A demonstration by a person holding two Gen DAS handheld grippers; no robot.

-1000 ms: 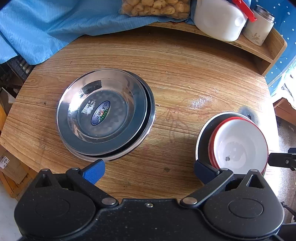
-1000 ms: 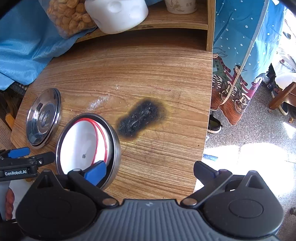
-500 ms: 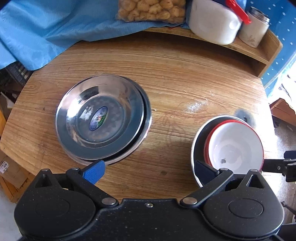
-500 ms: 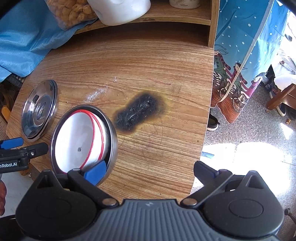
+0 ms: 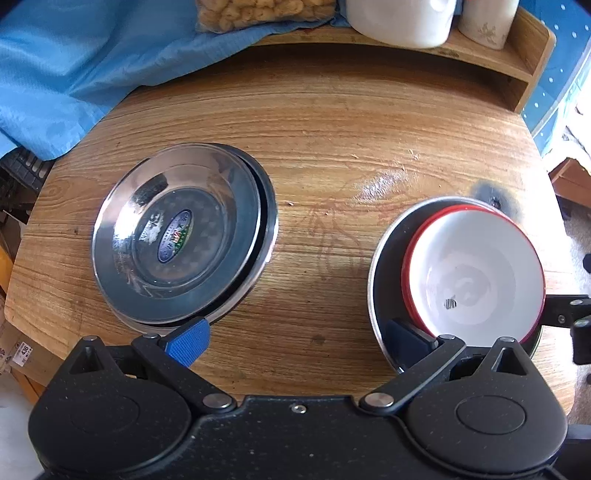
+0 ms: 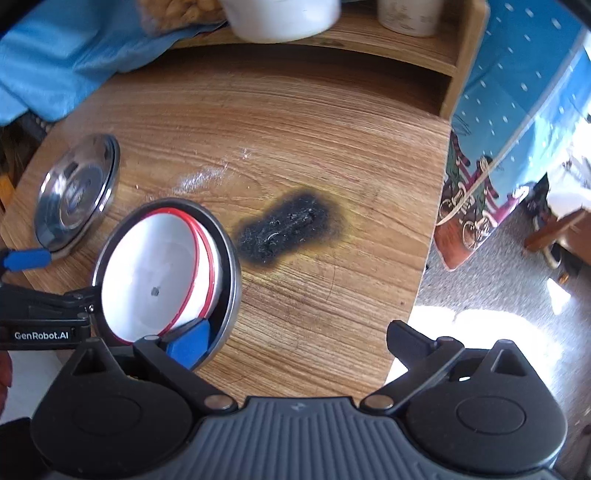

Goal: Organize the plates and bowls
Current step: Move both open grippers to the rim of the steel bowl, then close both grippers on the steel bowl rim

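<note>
On the wooden table (image 5: 332, 122), two stacks sat well apart. Toward the left lay the steel plates (image 5: 181, 236), a shiny plate with a label sticker at its centre nested slightly off-centre on a second steel plate beneath it. Toward the right sat the steel bowl (image 5: 384, 266), and inside it the white bowls (image 5: 476, 277) with red rims, pushed toward the bowl's right side. Beyond the steel bowl a black scorch mark (image 6: 288, 229) darkened the wood.

Near the table's front edge, the left gripper (image 5: 295, 343) hung with its jaws spread wide and nothing between them; one fingertip stood just over the near rim of the steel plates, the other over the near-left rim of the steel bowl. The right gripper (image 6: 295, 339) was likewise spread wide and held nothing, its left fingertip inside the near edge of the steel bowl, its right fingertip past the table's corner.

At the far side stood a wooden shelf (image 5: 517, 74) carrying a white container (image 5: 402, 18), with blue cloth (image 5: 74, 66) draped at the far left.
</note>
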